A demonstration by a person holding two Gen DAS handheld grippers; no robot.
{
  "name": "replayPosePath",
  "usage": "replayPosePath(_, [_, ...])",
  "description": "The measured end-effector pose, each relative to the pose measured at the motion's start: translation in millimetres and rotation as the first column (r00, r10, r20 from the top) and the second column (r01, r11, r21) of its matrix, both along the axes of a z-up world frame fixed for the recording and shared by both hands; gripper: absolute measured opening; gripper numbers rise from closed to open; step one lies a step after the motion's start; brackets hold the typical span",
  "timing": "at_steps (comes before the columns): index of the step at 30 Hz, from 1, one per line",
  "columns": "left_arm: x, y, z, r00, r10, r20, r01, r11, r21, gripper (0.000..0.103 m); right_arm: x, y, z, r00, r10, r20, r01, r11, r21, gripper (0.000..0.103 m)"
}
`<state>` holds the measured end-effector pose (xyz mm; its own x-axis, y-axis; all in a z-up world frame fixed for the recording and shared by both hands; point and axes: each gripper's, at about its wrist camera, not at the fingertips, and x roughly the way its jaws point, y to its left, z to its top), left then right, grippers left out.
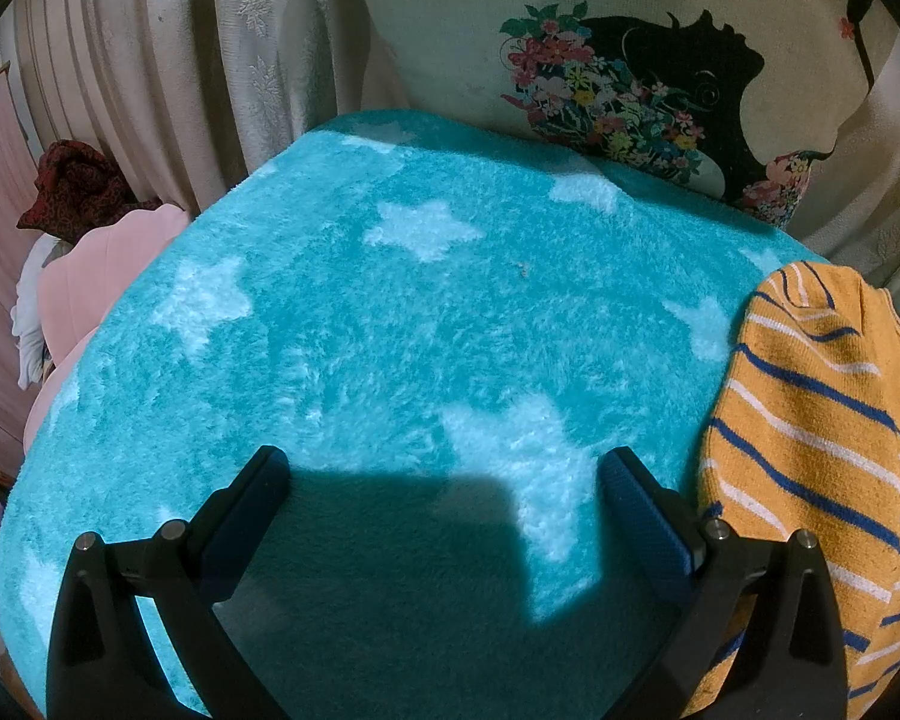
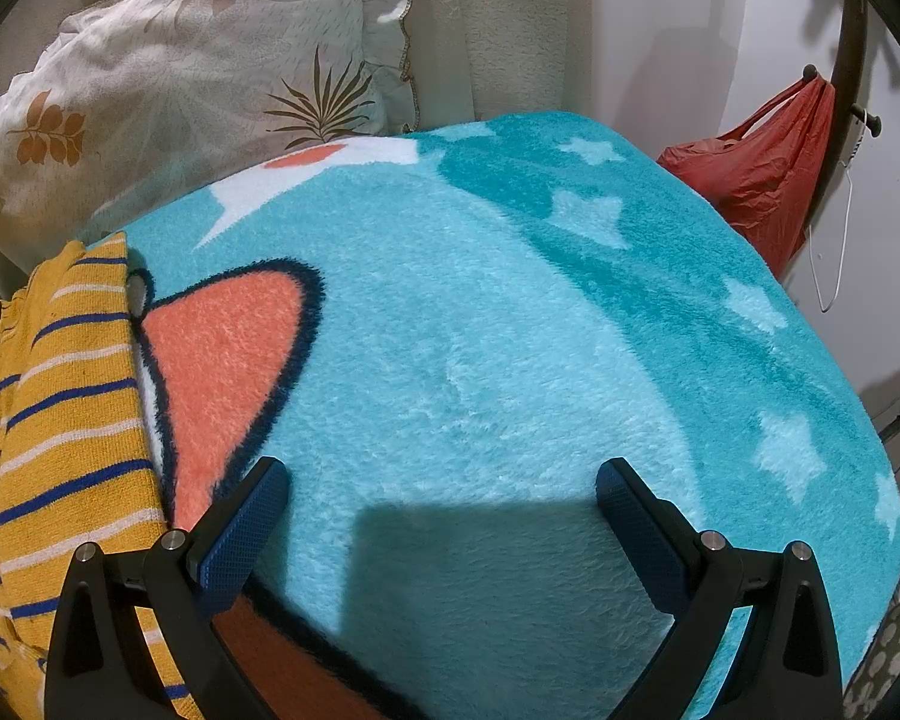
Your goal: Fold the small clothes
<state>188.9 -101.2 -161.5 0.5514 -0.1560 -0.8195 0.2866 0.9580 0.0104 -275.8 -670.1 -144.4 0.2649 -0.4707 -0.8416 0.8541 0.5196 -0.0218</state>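
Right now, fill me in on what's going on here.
A person holds two grippers over a turquoise star blanket. The left hand-held gripper and right hand-held gripper are both open and holding nothing. A yellow striped garment lies bunched between them, not yet gripped or neatly folded.

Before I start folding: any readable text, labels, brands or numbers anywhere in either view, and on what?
None readable.
Striped shirt: no tag or print visible.
Blanket: only stars and a cartoon pattern.
Printed cushion: silhouette and flowers, no letters.
Red bag: no print visible.
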Motion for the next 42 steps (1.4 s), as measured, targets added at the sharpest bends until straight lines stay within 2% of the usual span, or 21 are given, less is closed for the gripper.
replayPosePath(42, [1.7, 1.2, -1.0, 1.000, -0.002, -0.002, 0.002, 1.000, 0.004, 0.103, 1.1, 1.4, 0.7, 1.000, 0.000, -0.005, 0.000, 1.000, -0.006, 0.103])
